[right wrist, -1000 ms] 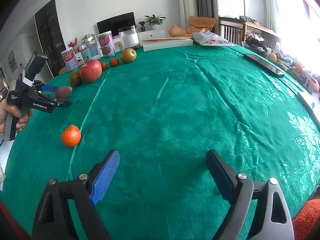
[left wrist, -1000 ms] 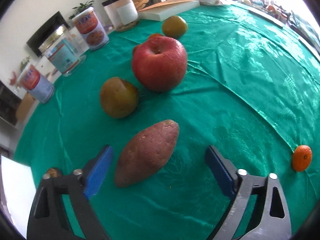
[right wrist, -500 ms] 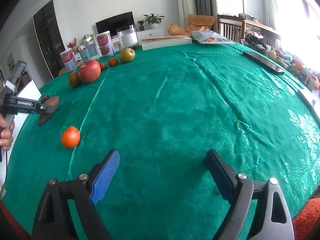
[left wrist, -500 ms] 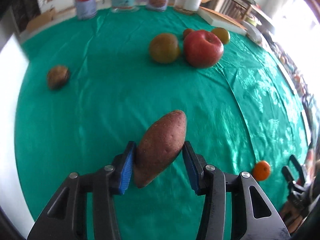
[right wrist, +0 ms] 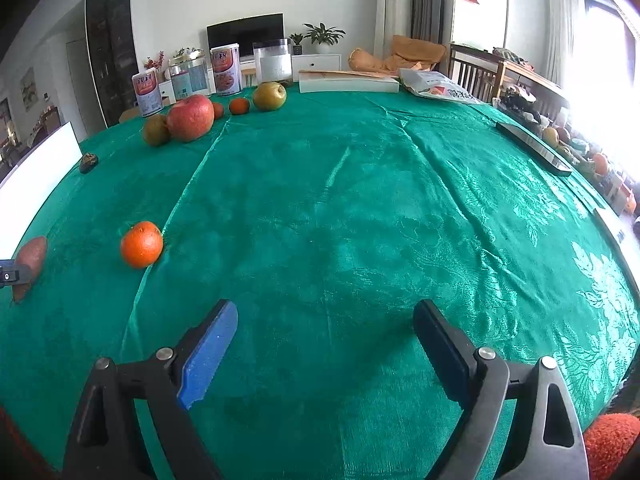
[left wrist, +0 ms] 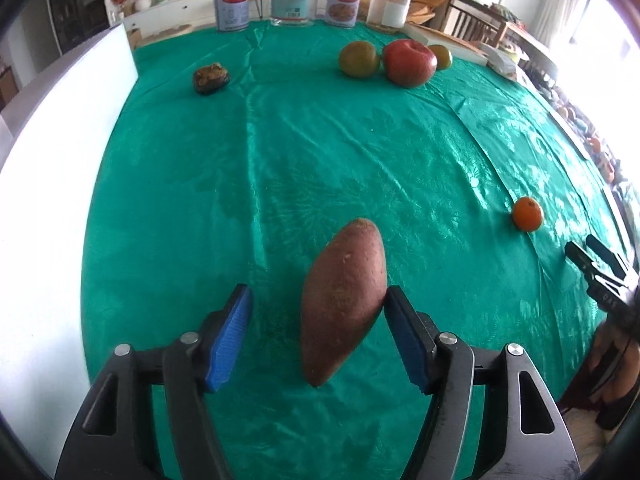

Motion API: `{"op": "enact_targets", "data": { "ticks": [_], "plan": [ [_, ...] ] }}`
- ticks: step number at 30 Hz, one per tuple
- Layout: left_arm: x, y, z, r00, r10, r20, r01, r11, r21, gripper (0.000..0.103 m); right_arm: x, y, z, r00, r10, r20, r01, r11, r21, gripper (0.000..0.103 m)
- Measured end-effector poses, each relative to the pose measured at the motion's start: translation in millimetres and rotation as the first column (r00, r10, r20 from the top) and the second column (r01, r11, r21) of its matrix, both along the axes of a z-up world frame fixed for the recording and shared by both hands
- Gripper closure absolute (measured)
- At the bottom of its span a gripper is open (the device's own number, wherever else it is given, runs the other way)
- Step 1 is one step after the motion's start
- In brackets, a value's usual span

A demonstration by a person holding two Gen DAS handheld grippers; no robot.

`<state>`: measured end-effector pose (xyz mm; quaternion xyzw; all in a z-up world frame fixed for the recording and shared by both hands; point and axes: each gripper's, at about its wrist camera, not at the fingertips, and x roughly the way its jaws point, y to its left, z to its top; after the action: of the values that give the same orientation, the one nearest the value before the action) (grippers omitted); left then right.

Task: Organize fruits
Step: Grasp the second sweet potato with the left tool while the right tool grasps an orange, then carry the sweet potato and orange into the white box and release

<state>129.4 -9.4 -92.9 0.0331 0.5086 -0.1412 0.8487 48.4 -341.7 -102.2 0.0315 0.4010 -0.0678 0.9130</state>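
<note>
step: setting down sweet potato (left wrist: 344, 300) near the surface's (left wrist: 320, 152) left edge | left claw (left wrist: 316, 320) parted, right pad touching | right claw (right wrist: 324, 340) wide, empty | next: fetch tangerine (right wrist: 141, 244)

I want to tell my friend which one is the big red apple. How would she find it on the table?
Start at the green tablecloth and look to its far edge, where the tall tins stand. Just in front of them sits a cluster of fruit; the red apple is there, touching a brownish-green pear. It is the biggest fruit and the only red one.
</note>
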Motion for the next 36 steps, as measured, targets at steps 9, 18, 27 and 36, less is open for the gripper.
{"op": "enact_targets", "data": {
  "ticks": [9,18,27,36],
  "plan": [
    [-2.8,-8.1,-3.5,1.000,-0.006,0.009,0.006,1.000,-0.018,0.062,10.4,32.5,21.6,0.969,0.248,-0.013,-0.239,0.947,0.214,0.014],
    [-38.0,18.4,29.8,0.996,0.082,0.020,-0.078,0.988,-0.136,0.062,87.6,89.9,11.7,0.892,0.411,-0.190,-0.378,0.907,0.188,0.061],
    [-83.4,115.5,129.2,0.964,0.227,0.138,-0.177,0.936,-0.305,0.062,78.3,152.3,86.9,0.843,0.531,-0.089,-0.490,0.825,0.282,0.074],
    [-79.4,268.8,119.7,0.815,0.572,0.097,-0.554,0.817,-0.161,0.062,76.8,384.3,144.7,0.525,0.851,-0.019,-0.746,0.471,0.471,0.073]
  ]
}}
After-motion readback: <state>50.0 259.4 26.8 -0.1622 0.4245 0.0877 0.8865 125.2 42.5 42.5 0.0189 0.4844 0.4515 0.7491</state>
